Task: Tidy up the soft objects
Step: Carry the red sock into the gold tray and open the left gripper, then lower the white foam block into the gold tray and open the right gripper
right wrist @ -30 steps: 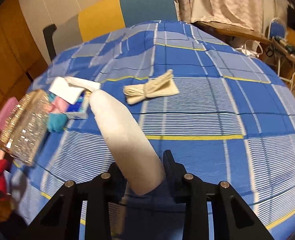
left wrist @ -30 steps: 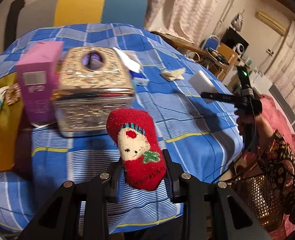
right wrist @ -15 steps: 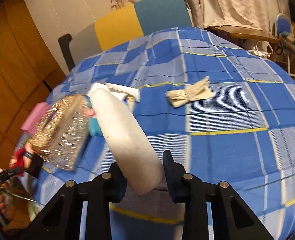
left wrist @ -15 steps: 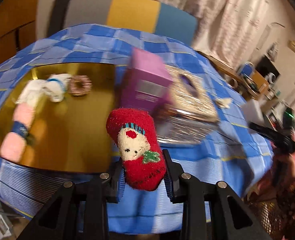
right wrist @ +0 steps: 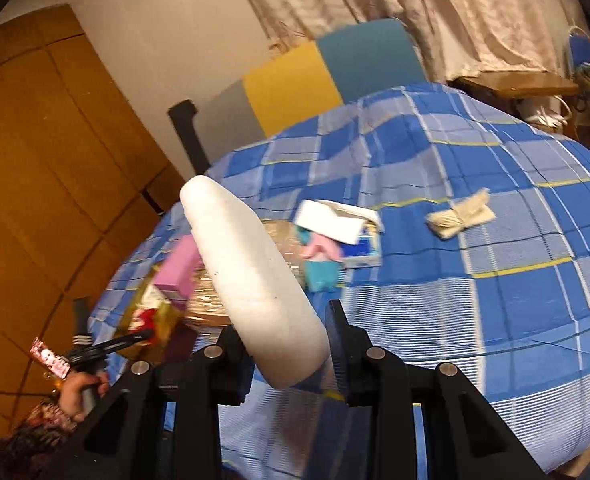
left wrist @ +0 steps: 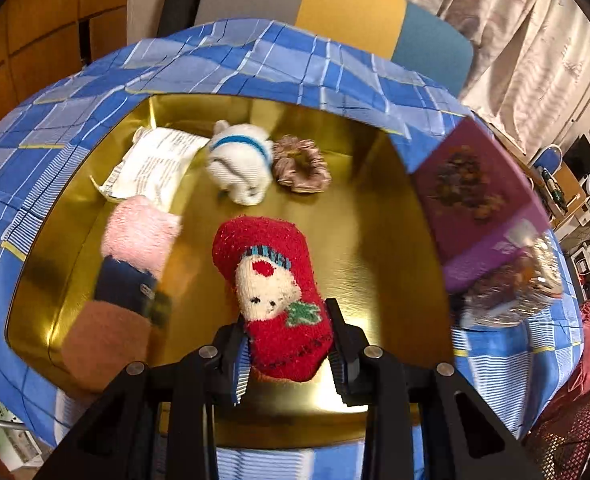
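Note:
My left gripper [left wrist: 289, 350] is shut on a red Christmas sock [left wrist: 273, 296] with a white bear face, held over the gold tray [left wrist: 387, 248]. In the tray lie a white plush toy [left wrist: 241, 164], a brown scrunchie [left wrist: 301, 166], a white printed pouch [left wrist: 155, 164] and a pink-and-navy sock [left wrist: 135, 256]. My right gripper [right wrist: 287, 354] is shut on a white foam piece [right wrist: 251, 280], held above the blue checked tablecloth [right wrist: 475, 300]. The left gripper with the red sock [right wrist: 145, 320] shows far left in the right wrist view.
A purple box [left wrist: 479, 200] and a glittery box [left wrist: 515, 288] stand right of the tray. On the cloth lie a white-and-blue tissue pack [right wrist: 341, 228], teal and pink cloths [right wrist: 321, 264] and a beige folded cloth [right wrist: 459, 216]. A chair [right wrist: 315, 84] stands behind the table.
My left gripper swung left with the red sock, from over the glittery box to over the gold tray. My right gripper turned left and rose with the white foam piece.

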Action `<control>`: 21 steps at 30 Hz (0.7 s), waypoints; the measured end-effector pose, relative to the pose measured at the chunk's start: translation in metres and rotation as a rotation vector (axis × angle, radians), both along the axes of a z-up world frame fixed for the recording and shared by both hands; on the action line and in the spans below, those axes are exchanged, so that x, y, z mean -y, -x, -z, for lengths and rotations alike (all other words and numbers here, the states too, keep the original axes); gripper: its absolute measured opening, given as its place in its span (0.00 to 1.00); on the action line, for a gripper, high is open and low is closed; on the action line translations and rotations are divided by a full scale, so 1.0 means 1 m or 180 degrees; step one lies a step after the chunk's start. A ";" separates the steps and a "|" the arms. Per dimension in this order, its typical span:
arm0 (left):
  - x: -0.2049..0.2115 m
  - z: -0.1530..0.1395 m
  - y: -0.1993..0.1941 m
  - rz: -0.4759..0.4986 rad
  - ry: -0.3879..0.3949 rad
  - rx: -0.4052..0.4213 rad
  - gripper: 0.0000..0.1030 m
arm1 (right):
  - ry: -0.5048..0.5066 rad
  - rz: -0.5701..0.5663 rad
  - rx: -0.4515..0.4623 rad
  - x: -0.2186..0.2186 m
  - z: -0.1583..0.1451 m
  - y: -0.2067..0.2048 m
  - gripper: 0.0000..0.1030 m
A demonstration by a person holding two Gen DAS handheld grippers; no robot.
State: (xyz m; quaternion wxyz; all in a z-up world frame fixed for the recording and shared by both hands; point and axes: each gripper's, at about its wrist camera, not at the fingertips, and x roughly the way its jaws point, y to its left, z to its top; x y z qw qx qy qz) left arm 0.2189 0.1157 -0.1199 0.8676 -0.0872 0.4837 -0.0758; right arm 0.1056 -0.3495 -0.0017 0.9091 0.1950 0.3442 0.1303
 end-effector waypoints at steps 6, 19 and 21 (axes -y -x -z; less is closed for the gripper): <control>-0.019 0.007 -0.013 -0.0074 -0.0481 0.0045 0.46 | -0.0013 -0.0293 0.0111 -0.052 -0.019 0.004 0.32; -0.051 -0.028 0.060 -0.0399 0.0132 0.0638 0.57 | -0.0073 -0.1125 -0.0058 -0.191 -0.008 -0.017 0.32; -0.050 -0.028 0.071 -0.0448 0.0163 0.0686 0.57 | -0.0073 -0.1227 -0.0152 -0.213 0.001 -0.026 0.32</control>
